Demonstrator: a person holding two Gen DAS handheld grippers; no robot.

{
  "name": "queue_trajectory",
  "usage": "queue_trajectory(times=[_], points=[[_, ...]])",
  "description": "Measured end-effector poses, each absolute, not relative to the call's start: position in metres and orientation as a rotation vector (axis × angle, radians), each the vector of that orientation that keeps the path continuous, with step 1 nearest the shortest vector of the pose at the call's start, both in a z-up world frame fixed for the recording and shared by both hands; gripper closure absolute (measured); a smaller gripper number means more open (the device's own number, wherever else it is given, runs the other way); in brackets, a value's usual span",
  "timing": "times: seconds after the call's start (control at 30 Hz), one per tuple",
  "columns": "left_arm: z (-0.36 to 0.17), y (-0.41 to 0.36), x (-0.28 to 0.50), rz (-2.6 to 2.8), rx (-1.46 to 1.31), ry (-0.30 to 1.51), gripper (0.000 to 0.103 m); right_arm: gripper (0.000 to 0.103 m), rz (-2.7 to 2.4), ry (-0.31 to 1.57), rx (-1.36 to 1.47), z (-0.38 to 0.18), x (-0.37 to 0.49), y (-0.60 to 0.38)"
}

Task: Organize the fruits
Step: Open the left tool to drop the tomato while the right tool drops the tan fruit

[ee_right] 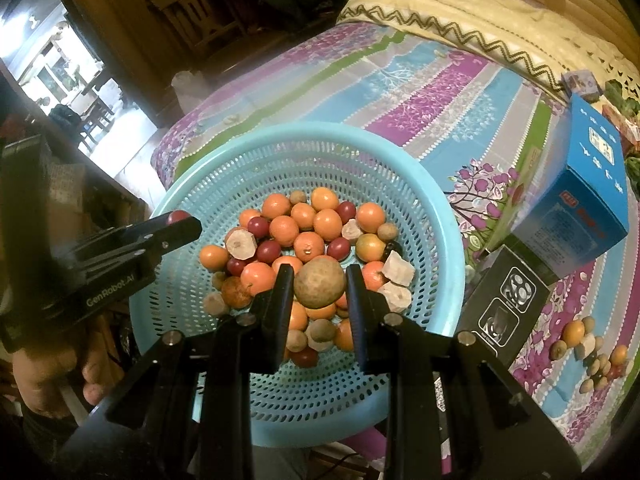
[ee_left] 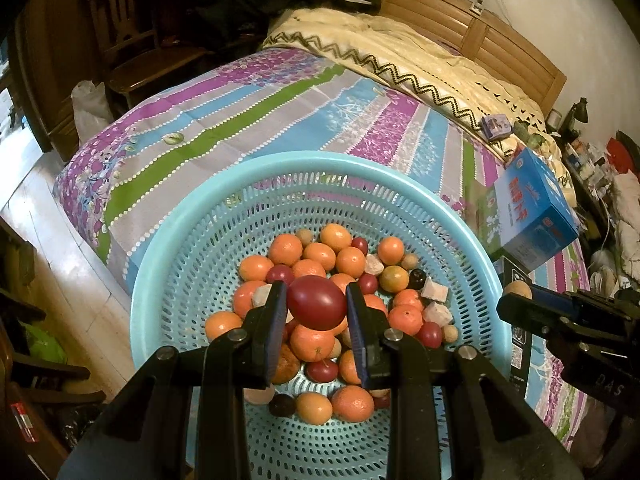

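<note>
A light blue perforated basket (ee_left: 192, 240) (ee_right: 400, 168) on the bed holds several oranges (ee_left: 285, 249) (ee_right: 327, 224), dark red fruits (ee_left: 429, 334) (ee_right: 268, 251), small brown round fruits and pale chunks (ee_right: 239, 243). My left gripper (ee_left: 316, 304) is shut on a dark red fruit (ee_left: 317, 302), held above the pile. My right gripper (ee_right: 319, 288) is shut on a brown round fruit (ee_right: 319, 288), also above the pile. In the left wrist view the right gripper (ee_left: 520, 300) shows at the basket's right rim. In the right wrist view the left gripper (ee_right: 178, 224) comes in from the left, with a hand (ee_right: 48, 376) behind it.
The basket rests on a striped purple, blue and green bedsheet (ee_left: 248, 120). A blue carton (ee_left: 528, 208) (ee_right: 580, 200) and a black box (ee_right: 504, 308) stand right of the basket. A small group of fruits (ee_right: 592, 352) lies on the sheet at far right. A cream quilt (ee_left: 400, 48) covers the bed's far side.
</note>
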State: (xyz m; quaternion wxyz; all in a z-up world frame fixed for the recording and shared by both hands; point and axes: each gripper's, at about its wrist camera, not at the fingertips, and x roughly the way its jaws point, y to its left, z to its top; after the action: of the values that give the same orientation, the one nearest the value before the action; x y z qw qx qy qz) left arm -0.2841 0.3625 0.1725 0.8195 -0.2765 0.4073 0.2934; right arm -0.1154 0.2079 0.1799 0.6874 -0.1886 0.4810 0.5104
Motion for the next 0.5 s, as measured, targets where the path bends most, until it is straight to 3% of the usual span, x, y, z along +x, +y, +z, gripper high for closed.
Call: queue_trajectory(times=[0.27, 0.33, 0.5], points=[[0.1711, 0.3643, -0.2856, 0.638, -0.6, 0.87, 0.072, 0.075, 1.15, 1.086, -0.416, 0.1784, -0.1153, 0.2089], [0.1699, 0.3647, -0.2861, 0.635, -0.605, 0.869, 0.051, 0.075, 1.154, 1.084, -0.422, 0.1778, -0.1174, 0.2094], [0.1705, 0.3634, -0.2864, 0.632, -0.6, 0.86, 0.04, 0.074, 1.153, 1.082, -0.425, 0.1776, -0.1189, 0.2102]])
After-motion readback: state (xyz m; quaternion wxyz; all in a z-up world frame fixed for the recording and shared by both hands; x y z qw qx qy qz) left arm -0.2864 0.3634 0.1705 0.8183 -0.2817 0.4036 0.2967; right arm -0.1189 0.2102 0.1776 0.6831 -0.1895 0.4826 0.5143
